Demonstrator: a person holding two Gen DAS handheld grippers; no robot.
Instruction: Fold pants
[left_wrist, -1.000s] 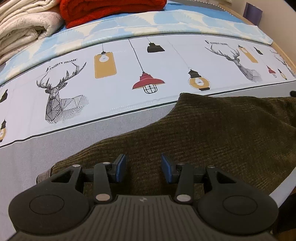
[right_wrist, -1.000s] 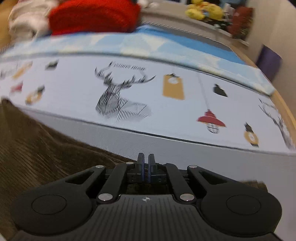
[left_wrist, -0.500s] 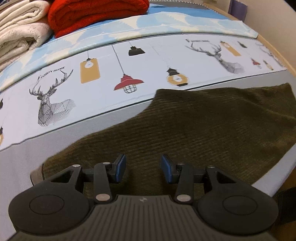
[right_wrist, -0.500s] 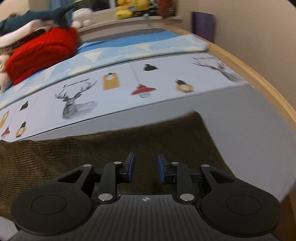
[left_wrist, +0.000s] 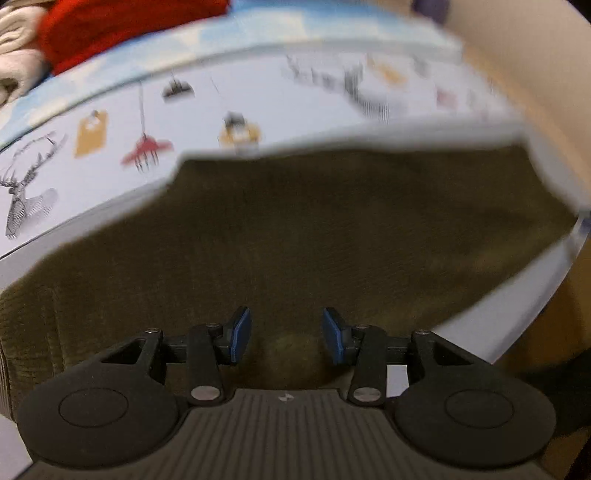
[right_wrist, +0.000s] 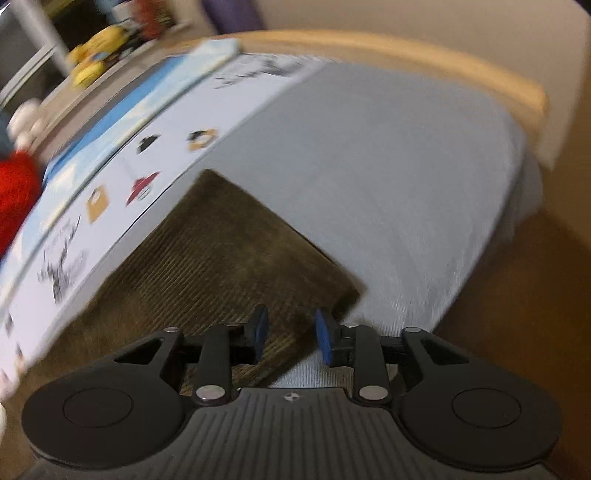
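Note:
Dark olive corduroy pants (left_wrist: 314, 236) lie flat on the bed, filling the middle of the left wrist view. My left gripper (left_wrist: 286, 338) hovers over the cloth near its front edge, jaws open with nothing between the blue pads. In the right wrist view one end of the pants (right_wrist: 221, 251) lies with its corner near the bed's front. My right gripper (right_wrist: 288, 334) hangs over that corner; its jaws are opening and the pads grip nothing.
The bed sheet (left_wrist: 110, 122) carries deer and lamp prints, with a plain grey band (right_wrist: 388, 177) beside the pants. Red (left_wrist: 110, 26) and cream (left_wrist: 18, 59) folded blankets lie at the far left. A wooden bed rail (right_wrist: 406, 55) and plush toys (right_wrist: 96, 55) stand beyond.
Both grippers slid right along the pants toward the end. The right gripper went from shut to open and rolled, so the bed now looks tilted. Both views have blurred.

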